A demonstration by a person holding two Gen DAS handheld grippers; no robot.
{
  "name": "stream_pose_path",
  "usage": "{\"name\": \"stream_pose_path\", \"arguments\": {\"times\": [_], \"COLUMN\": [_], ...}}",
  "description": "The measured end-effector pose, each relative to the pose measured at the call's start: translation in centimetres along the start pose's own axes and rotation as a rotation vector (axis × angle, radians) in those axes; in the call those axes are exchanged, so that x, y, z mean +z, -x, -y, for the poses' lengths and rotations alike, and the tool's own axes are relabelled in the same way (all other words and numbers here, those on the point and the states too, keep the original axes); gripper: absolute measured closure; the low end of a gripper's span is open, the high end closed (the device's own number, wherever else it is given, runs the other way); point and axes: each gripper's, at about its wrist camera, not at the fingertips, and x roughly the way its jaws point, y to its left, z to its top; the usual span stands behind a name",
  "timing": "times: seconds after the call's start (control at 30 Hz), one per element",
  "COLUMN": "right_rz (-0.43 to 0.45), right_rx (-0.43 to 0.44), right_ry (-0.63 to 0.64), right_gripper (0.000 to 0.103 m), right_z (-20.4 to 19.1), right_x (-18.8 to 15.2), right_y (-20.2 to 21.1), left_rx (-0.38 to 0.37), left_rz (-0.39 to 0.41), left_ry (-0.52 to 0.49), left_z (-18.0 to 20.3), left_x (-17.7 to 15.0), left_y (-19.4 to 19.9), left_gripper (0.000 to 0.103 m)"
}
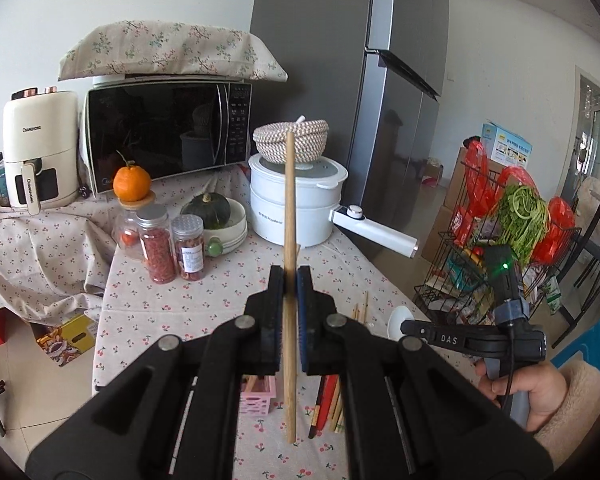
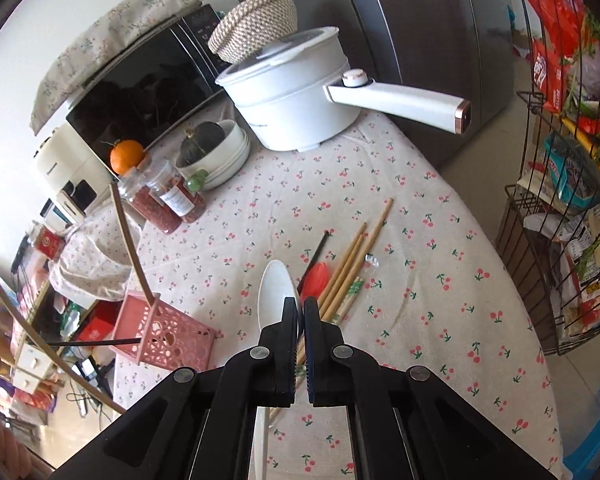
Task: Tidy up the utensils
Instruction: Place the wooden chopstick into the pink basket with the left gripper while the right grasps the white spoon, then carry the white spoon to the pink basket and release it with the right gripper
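Above the cherry-print table (image 2: 420, 240), the left gripper (image 1: 290, 280) pinches a wooden chopstick (image 1: 289, 200) upright — the right gripper (image 2: 301, 312), tilted down, clamps a white spoon (image 2: 276, 292). Left of the loose chopsticks (image 2: 360, 256), the pink basket (image 2: 168, 336) holds two leaning sticks.

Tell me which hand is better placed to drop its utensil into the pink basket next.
Probably left. The left gripper holds a wooden chopstick almost over the pink basket; the right gripper, holding the white spoon, sits off to the basket's side.
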Motion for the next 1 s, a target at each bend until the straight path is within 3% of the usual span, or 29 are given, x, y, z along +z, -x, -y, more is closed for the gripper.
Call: {"name": "stream_pose_path", "arguments": {"times": [0.2,0.33,0.5,0.83,1.0], "right_rz": [0.074,0.089,0.102,0.131,0.147], "right_rx": [0.022,0.026,0.027,0.02,0.023], "right_ry": [0.031,0.042,0.053,0.087,0.083], "right_gripper": [0.1,0.1,0.1,0.1,0.1], "right_z": [-1.2,-1.6,-2.1,-2.5,-2.5], "right_x": [0.5,0.4,0.4,0.4,0.5], "right_y": [2.1,2.3,2.2,2.5,3.0], "left_rx": [0.088,0.13,0.202,0.248,0.25], "left_rz": [0.159,0.188,0.21,0.04,-0.03], "left_ry": [0.046,0.069,0.023,0.052,0.085], "left_z": [-2.5,-3.1,-2.5,-3.3,-3.5], "left_x": [0.7,0.1,-1.1,-2.5,-2.4], "left_y": [0.1,-1.6,-3.8,-7.6,-7.7], "left_gripper": [0.096,0.096,0.096,0.095,0.07]}}
